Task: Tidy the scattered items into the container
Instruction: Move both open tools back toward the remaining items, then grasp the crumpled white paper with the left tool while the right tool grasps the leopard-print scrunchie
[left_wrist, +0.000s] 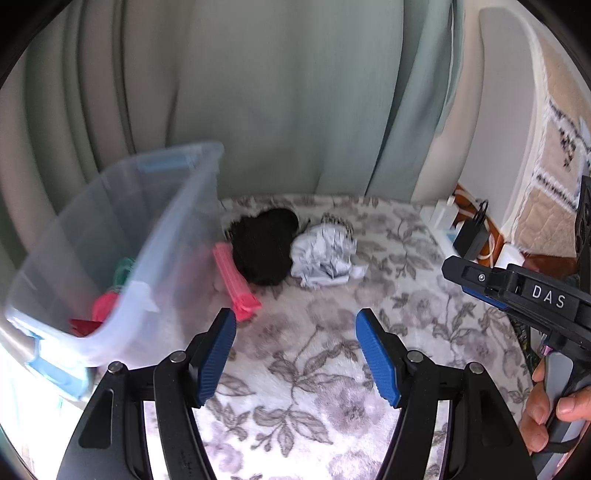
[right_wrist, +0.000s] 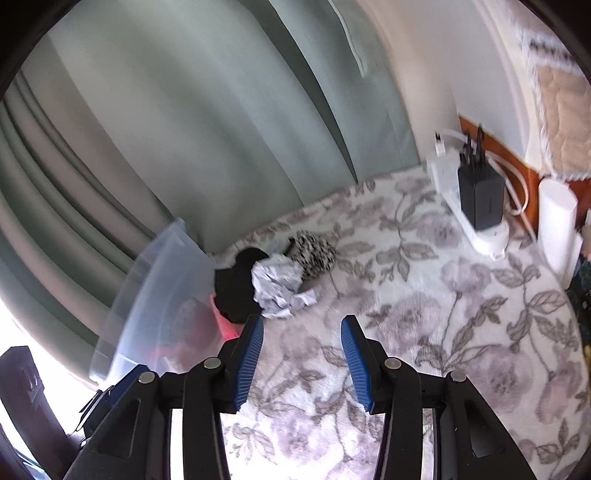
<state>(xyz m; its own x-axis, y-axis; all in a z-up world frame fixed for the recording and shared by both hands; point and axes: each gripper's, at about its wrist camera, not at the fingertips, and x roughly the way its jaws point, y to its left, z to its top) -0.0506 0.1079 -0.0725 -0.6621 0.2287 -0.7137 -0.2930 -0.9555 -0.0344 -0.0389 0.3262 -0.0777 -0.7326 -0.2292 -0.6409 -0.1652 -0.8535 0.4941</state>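
A clear plastic bin (left_wrist: 110, 254) stands at the left on the floral blanket; it also shows in the right wrist view (right_wrist: 155, 295). Red and green items (left_wrist: 107, 302) lie inside it. Beside its right wall lie a pink clip (left_wrist: 236, 284), a black cloth (left_wrist: 264, 247), a crumpled white cloth (left_wrist: 325, 258) and a black-and-white speckled item (right_wrist: 314, 251). In the right wrist view the black cloth (right_wrist: 236, 291) and white cloth (right_wrist: 277, 284) lie just ahead. My left gripper (left_wrist: 295, 354) is open and empty above the blanket. My right gripper (right_wrist: 302, 358) is open and empty.
Green-grey curtains (left_wrist: 277, 92) hang behind. A white power strip with a black charger (right_wrist: 480, 199) and cables sits at the far right, by a white cylinder (right_wrist: 557, 229). The right gripper's body and the hand holding it (left_wrist: 543, 406) show at the right of the left wrist view.
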